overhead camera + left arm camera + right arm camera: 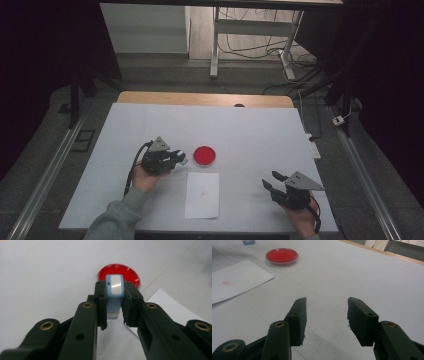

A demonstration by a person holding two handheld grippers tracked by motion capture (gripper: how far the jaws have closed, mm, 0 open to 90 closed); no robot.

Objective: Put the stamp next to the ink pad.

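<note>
A small blue stamp with a white top is clamped upright between the jaws of my left gripper, which is shut on it. Just beyond its tip lies a round red ink dish. In the high view the left gripper sits at the left of the red dish. A white sheet of paper lies in front of the dish and bears a small red stamp mark. My right gripper hovers open over bare table at the right, with nothing between its fingers.
The white table cover ends at a wooden edge at the far side. Beyond it stand a desk frame and loose cables on the floor. A power strip lies off the table's right edge.
</note>
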